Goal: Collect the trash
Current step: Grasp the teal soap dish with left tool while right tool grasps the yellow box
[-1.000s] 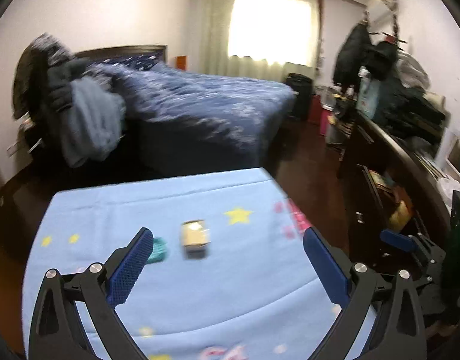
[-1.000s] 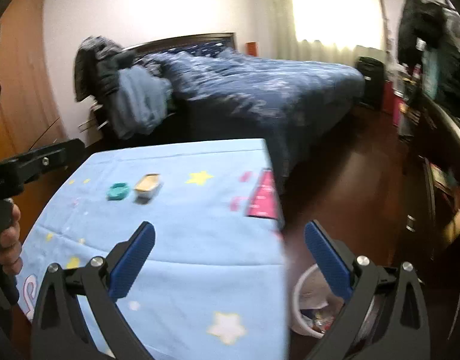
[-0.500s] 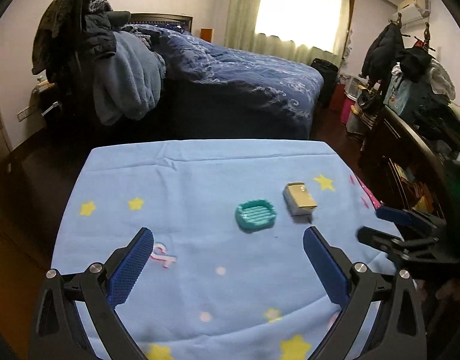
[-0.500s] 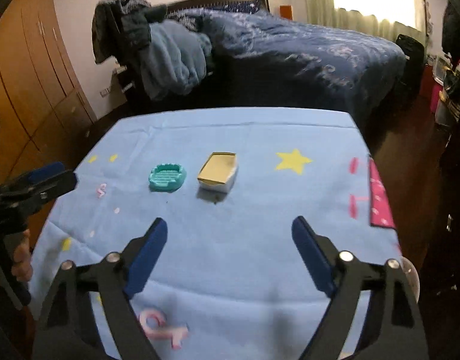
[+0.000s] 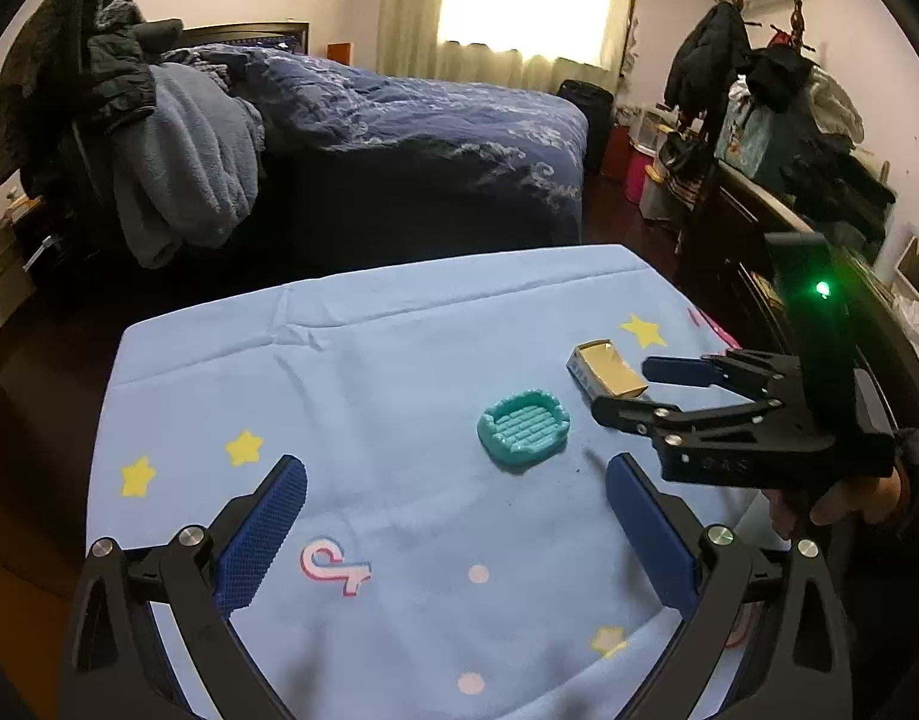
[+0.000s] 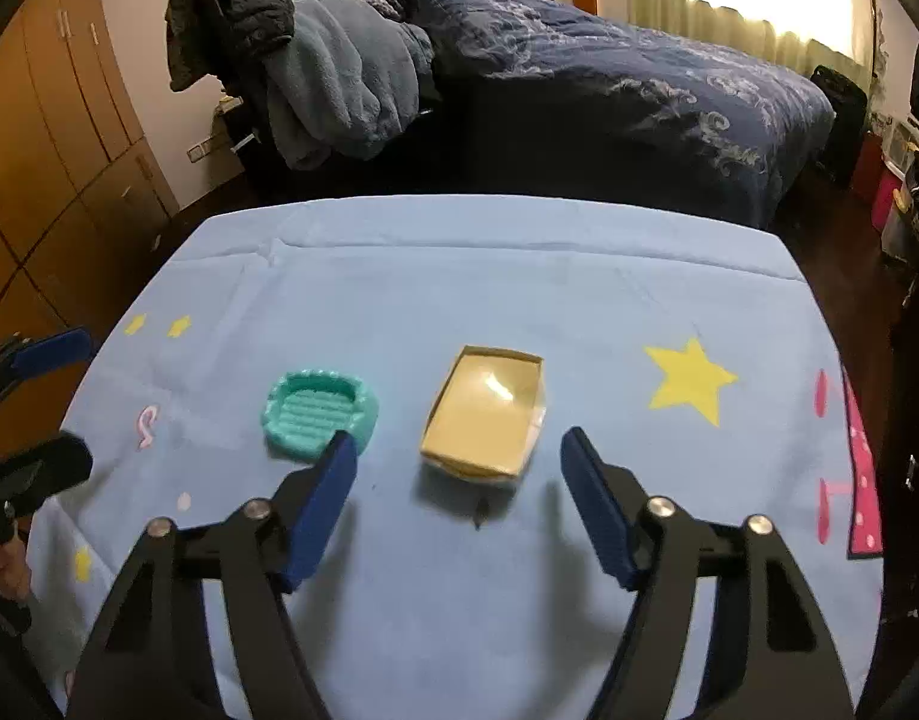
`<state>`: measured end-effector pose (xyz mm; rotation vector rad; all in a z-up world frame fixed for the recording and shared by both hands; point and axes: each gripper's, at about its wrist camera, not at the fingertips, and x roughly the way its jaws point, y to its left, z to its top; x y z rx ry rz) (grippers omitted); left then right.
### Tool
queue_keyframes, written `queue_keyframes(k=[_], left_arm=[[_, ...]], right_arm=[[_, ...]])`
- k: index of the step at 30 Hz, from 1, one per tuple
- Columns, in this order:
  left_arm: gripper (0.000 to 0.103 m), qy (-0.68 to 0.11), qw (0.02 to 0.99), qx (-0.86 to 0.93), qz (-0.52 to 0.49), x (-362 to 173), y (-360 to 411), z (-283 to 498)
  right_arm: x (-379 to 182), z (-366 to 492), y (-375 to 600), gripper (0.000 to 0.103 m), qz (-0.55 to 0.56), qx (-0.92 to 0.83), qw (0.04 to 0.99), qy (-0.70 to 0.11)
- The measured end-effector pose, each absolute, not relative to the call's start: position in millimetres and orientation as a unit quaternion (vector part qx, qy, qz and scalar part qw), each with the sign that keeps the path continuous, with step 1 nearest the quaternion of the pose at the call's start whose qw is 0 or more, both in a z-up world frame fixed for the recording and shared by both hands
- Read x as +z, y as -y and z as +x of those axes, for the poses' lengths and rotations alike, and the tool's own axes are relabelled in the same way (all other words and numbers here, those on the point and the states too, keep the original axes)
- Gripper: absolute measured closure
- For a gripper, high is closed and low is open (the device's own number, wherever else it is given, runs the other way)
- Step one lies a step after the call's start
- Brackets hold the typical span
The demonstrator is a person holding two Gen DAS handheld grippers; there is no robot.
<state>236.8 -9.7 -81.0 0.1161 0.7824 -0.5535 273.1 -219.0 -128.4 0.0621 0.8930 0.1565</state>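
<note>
A small open cardboard box lies on the light blue tablecloth, with a teal ribbed dish just to its left. My right gripper hovers low over the cloth. Its jaws are closing, and the box's near end sits between the fingertips without touching the pads. In the left wrist view the box and the dish lie ahead and to the right. There the right gripper reaches in from the right. My left gripper is open and empty, short of the dish.
A dark blue bed stands behind the table, and clothes are piled on a chair at its left. Wooden wardrobe doors line the left wall. A cluttered dresser runs along the right. A hand holds the right gripper.
Both grippers came down and forward over the table. The right gripper's jaws narrowed as it closed in on the cardboard box. The left gripper's view swung left, onto the dish.
</note>
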Motion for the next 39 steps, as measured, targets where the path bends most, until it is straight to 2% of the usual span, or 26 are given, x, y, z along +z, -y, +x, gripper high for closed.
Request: queue_keyframes(k=[2, 3, 4, 17, 19, 24, 25, 27, 29, 34, 36, 39], left_arm=[[0.004, -0.381, 0.881, -0.275, 0.055, -84, 12, 241], [0.004, -0.383, 0.879, -0.280, 0.056, -85, 14, 243], [0.004, -0.385, 0.876, -0.286, 0.058, -86, 16, 245], [0.004, -0.410, 0.811, -0.405, 0.100, -106, 74, 288], [0.007, -0.421, 0.803, -0.408, 0.102, -112, 79, 295], [0.025, -0.449, 0.784, -0.416, 0.104, -127, 89, 302], [0.026, -0.450, 0.784, -0.416, 0.102, -128, 89, 302], [0.038, -0.452, 0.780, -0.422, 0.092, -127, 89, 299], [0.045, -0.456, 0.778, -0.423, 0.085, -127, 87, 296], [0.045, -0.443, 0.791, -0.410, 0.096, -125, 87, 275], [0.036, -0.435, 0.795, -0.408, 0.110, -124, 91, 266], [0.037, -0.427, 0.803, -0.393, 0.138, -125, 98, 259]], right_arm=[[-131, 278, 219, 0.038, 0.029, 0.071, 0.899, -0.431], [-132, 279, 220, 0.043, 0.028, 0.071, 0.899, -0.432], [-133, 280, 222, 0.059, 0.028, 0.070, 0.898, -0.433], [-131, 242, 259, 0.058, 0.038, 0.061, 0.906, -0.417], [-130, 238, 262, 0.058, 0.038, 0.060, 0.906, -0.417], [-130, 231, 268, 0.058, 0.041, 0.060, 0.907, -0.416], [-131, 230, 268, 0.058, 0.042, 0.061, 0.906, -0.416], [-131, 229, 267, 0.058, 0.042, 0.060, 0.906, -0.416], [-130, 229, 268, 0.058, 0.044, 0.061, 0.906, -0.416], [-131, 226, 269, 0.058, 0.046, 0.062, 0.906, -0.416], [-131, 224, 269, 0.058, 0.049, 0.063, 0.906, -0.415], [-131, 222, 271, 0.058, 0.052, 0.062, 0.906, -0.416]])
